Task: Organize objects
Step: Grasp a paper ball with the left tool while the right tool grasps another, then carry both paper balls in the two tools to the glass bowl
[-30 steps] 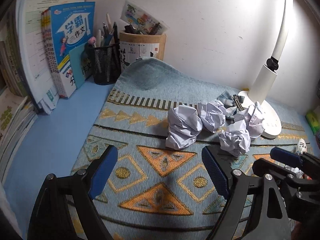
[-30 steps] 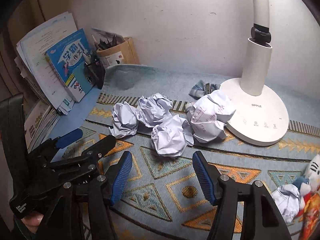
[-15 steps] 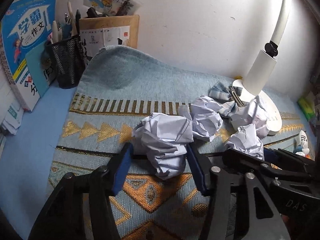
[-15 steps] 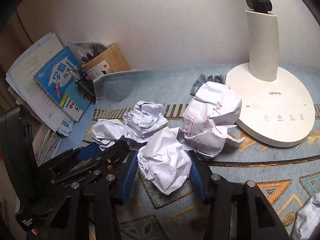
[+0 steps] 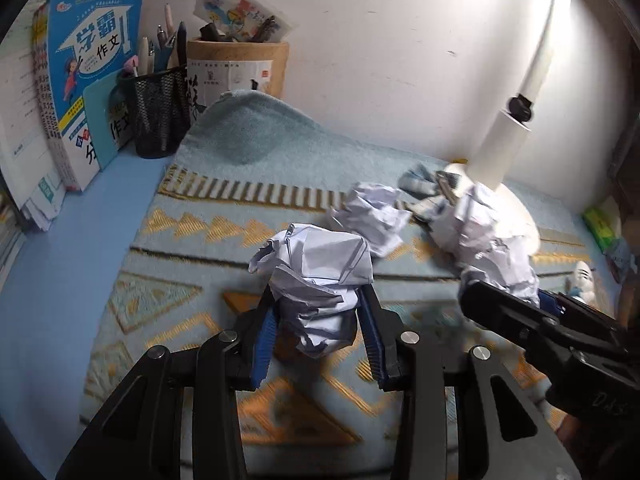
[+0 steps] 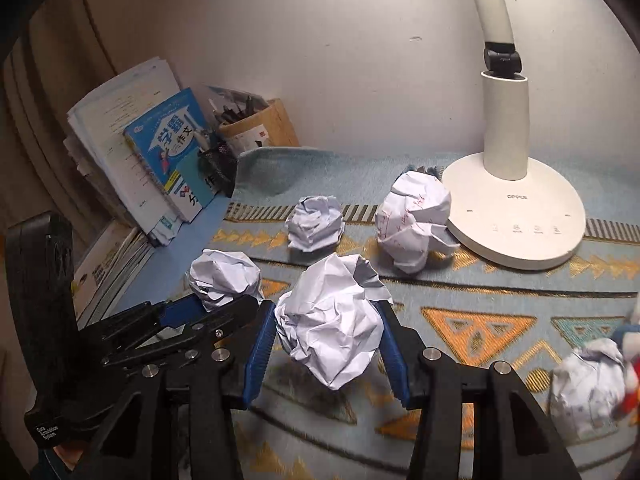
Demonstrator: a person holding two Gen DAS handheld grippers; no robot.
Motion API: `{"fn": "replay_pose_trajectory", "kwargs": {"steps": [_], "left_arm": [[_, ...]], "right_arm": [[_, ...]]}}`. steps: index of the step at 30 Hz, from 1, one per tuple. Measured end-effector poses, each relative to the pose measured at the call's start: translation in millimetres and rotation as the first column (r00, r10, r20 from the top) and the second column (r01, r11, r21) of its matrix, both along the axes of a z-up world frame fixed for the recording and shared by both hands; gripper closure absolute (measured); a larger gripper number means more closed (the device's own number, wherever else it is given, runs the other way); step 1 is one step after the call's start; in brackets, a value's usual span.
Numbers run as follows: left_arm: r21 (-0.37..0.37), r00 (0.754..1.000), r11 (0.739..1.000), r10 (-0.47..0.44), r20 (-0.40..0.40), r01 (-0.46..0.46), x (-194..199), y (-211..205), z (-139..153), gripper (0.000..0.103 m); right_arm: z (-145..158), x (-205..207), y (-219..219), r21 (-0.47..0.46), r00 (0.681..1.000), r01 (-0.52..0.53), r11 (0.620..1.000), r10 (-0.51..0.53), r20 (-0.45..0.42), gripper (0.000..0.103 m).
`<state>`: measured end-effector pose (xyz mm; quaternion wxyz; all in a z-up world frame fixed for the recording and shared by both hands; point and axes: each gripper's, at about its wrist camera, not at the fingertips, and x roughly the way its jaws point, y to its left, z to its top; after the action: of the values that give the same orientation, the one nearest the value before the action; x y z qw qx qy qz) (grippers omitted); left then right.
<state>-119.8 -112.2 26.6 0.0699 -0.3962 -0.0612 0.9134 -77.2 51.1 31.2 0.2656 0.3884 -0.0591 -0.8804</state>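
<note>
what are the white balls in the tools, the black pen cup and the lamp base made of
Crumpled white ball in the left tool and the one in the right tool: paper, matte, sharply creased.
Black mesh pen cup: probably wire mesh, given its see-through grid.
Round white lamp base: smooth, likely plastic with a slight sheen.

five paper balls (image 6: 330,330), one lamp (image 6: 516,216), two pen holders (image 5: 158,114)
</note>
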Motion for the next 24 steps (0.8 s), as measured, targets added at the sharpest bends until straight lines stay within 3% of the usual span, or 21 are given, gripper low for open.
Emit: {"fn": "replay_pose_trajectory", "kwargs": {"steps": [5, 11, 14, 17, 18, 19, 22, 24], "left_arm": [[-0.054, 0.999, 0.998, -0.042, -0.032, 0.04, 71, 41, 16, 0.067], [-0.058, 0.997, 0.996, -0.069, -0.045, 0.066, 140, 81, 14, 0.067], [-0.071, 0.994, 0.993, -0.096, -0.044, 0.092, 159, 97, 5, 0.067], [-0.031, 0.995, 0.995, -0.097, -0.028, 0.096, 167, 109, -6, 0.067], [-0.058, 0.996, 0.995, -0.088, -0.028, 0.087, 168, 113, -7, 0.067], [-0.098, 0.995, 0.992, -0.085, -0.049, 0.08, 170, 117, -6, 0.067], [-0.163, 0.992, 0.983, -0.099, -0.073, 0.086, 172, 124, -7, 0.067], [-0.185, 0.992, 0.978, -0.109, -0.064, 0.096, 172, 128, -9, 0.067]], "right_arm": [[11, 64, 43, 0.029, 0.999, -0.034, 0.999, 0.035, -0.016, 0.054], [-10, 122, 108, 0.124, 1.0, 0.014, 0.992, -0.014, 0.004, 0.053], [-17, 135, 129, 0.111, 1.0, 0.022, 0.994, -0.023, 0.01, 0.053], [-18, 143, 134, 0.161, 1.0, 0.015, 0.987, -0.013, -0.013, 0.052], [-19, 145, 134, 0.163, 1.0, 0.001, 0.987, 0.002, -0.018, 0.052], [-20, 145, 134, 0.159, 1.0, -0.01, 0.987, 0.013, -0.02, 0.049], [-26, 144, 134, 0.159, 1.0, 0.001, 0.987, 0.0, -0.005, 0.026], [-25, 145, 135, 0.145, 1.0, -0.019, 0.989, 0.02, -0.004, 0.026]]}}
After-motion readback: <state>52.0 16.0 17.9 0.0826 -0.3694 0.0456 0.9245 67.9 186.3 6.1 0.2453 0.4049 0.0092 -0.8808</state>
